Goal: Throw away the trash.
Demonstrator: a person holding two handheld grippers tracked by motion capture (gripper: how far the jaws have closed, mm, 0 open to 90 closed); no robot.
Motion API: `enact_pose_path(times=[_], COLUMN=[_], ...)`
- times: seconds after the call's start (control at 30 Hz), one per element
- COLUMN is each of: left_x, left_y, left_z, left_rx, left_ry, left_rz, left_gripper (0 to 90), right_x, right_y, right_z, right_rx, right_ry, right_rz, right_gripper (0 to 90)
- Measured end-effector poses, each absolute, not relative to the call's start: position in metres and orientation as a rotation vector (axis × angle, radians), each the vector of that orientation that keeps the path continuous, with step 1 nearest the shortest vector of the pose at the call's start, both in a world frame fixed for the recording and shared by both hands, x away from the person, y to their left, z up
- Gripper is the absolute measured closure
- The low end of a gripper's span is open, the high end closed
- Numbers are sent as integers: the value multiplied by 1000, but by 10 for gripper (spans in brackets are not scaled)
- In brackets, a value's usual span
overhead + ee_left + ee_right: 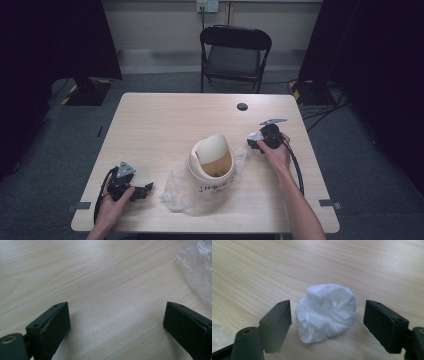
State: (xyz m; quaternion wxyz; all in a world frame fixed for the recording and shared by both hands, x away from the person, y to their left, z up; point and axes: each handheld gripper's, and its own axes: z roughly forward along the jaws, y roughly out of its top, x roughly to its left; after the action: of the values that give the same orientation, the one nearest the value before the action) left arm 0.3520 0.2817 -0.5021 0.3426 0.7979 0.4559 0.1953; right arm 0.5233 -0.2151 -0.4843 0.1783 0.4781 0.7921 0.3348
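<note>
tissue wad (327, 312) between right gripper (327, 322) jaws (untouched) | bin (212, 165) left, on table (160, 125)

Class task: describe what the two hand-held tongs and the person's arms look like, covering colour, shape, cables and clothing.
Both tongs are black. The left tongs and right tongs each carry a grey three-cornered plate on top and trail a black cable. Close up, the left gripper view shows two blocky, flat-faced jaws with small screw holes and a brass-coloured insert. The forearms are bare, with no sleeves or gloves visible.

Bench (150, 125): pale wood grain, dark round hole (242, 106) near far edge. Cream bin (211, 167) at centre, swing lid tilted, sitting on clear plastic bag (177, 190). Black folding chair (235, 52) behind bench.
</note>
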Motion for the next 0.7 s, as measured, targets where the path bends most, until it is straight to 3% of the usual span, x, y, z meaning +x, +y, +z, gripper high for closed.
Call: enact_pose_path(times=[0.47, 0.6, 0.7], left_x=[352, 352, 352], left_y=[282, 282, 282], left_z=[-502, -502, -502], left_rx=[2074, 2075, 2076], left_ry=[1185, 1185, 1185], left_rz=[508, 508, 507], left_gripper=[66, 66, 66], right_x=[522, 519, 518], right_y=[-213, -211, -211], right_z=[-492, -490, -489], right_rx=[1316, 1301, 1301], right_ry=[2242, 2245, 2241], right_rz=[904, 910, 915], right_gripper=[303, 471, 550])
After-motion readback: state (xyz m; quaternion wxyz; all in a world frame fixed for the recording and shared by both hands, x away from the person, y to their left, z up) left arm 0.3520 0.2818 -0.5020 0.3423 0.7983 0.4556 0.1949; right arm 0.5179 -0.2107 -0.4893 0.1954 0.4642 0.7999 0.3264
